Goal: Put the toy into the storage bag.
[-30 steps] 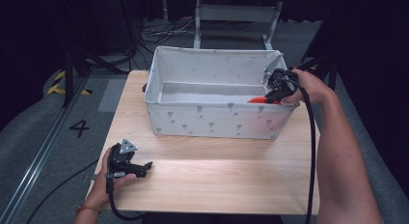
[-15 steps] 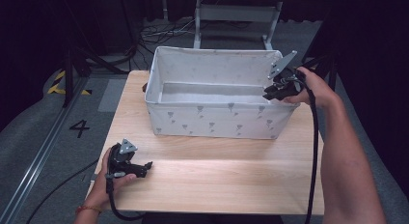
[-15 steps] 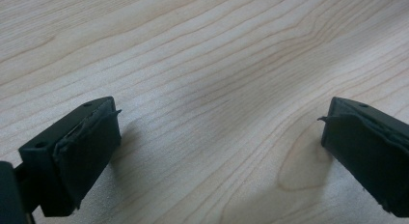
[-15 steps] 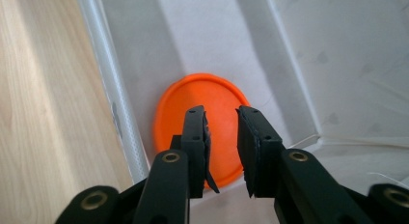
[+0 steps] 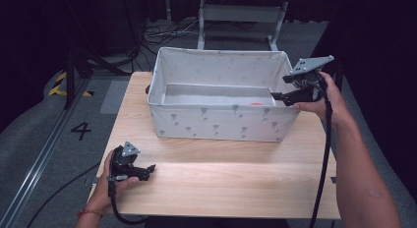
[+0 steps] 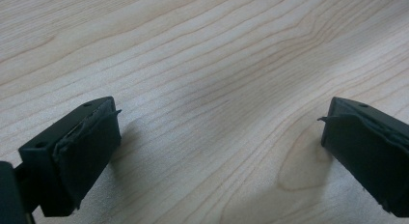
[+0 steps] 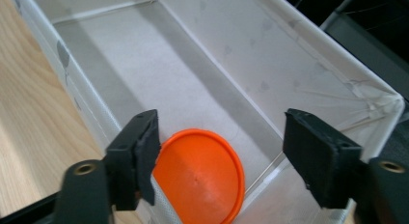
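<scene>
The right gripper [image 5: 290, 96] has been lifted since a second ago. Back then it was held low inside the white cloth box [image 5: 222, 124], down by the orange thing. Half a second ago it was already up by the rim. It is held above the box's right end, and its grey plate is tipped up higher than before. The left gripper [image 5: 143, 170] has not been moved; it is rested on the wooden table [image 5: 236, 188] in the same near-left spot.

The box is stood in the middle of the table, toward the far side. It is open at the top, and small grey shapes are printed on its walls. One thing is seen inside it: a flat, round orange lid or disc [image 7: 197, 178]. It is laid on the box floor, in the corner at the right end, close to the near wall. From the high view only a small orange bit [image 5: 255, 103] can be seen past the near wall, so its shape is hard to tell there.

The right gripper [image 7: 222, 156] is spread wide, with nothing held between its jaws. The disc is seen below the gap. The left gripper [image 6: 219, 151] is spread wide too, with bare wood between its jaws.
</scene>
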The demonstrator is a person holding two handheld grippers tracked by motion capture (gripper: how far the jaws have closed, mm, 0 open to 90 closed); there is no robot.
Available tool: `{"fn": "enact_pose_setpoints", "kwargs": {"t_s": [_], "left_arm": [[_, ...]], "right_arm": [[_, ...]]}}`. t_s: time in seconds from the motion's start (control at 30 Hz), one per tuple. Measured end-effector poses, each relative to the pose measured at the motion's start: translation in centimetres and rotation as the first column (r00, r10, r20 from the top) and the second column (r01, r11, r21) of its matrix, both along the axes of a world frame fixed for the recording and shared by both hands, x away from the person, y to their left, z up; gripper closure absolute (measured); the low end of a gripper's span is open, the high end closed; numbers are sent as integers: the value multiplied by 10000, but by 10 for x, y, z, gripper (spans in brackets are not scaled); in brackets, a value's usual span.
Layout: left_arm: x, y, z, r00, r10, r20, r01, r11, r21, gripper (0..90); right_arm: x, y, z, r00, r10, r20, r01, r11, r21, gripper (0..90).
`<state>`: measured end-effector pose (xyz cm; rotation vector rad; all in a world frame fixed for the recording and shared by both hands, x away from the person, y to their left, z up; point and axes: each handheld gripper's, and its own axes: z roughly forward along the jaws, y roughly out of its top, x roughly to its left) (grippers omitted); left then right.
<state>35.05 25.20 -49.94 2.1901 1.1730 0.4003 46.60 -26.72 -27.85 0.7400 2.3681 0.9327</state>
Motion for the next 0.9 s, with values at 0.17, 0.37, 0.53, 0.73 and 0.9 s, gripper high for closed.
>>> {"fn": "enact_pose_setpoints", "kwargs": {"t_s": [0.17, 0.37, 0.53, 0.73, 0.9], "left_arm": [[0, 0, 0, 10000, 0, 1, 0, 10000, 0, 5], [0, 0, 0, 10000, 1, 1, -1, 10000, 0, 6], [0, 0, 0, 10000, -6, -4, 6, 10000, 3, 5], [0, 0, 0, 10000, 0, 0, 0, 10000, 1, 6], [0, 0, 0, 10000, 5, -6, -5, 10000, 18, 5]], "right_arm": [[-12, -5, 1, 9977, -556, 386, 539, 9977, 422, 231], [-28, -11, 2, 9932, -812, 830, 764, 9953, 589, 197], [-46, -16, -1, 9866, -1053, 1246, 968, 9926, 726, 187], [-66, -26, -10, 9826, -1090, 1503, 981, 9921, 780, 184], [-80, -34, -18, 9786, -1174, 1692, 1063, 9916, 734, 180]]}}
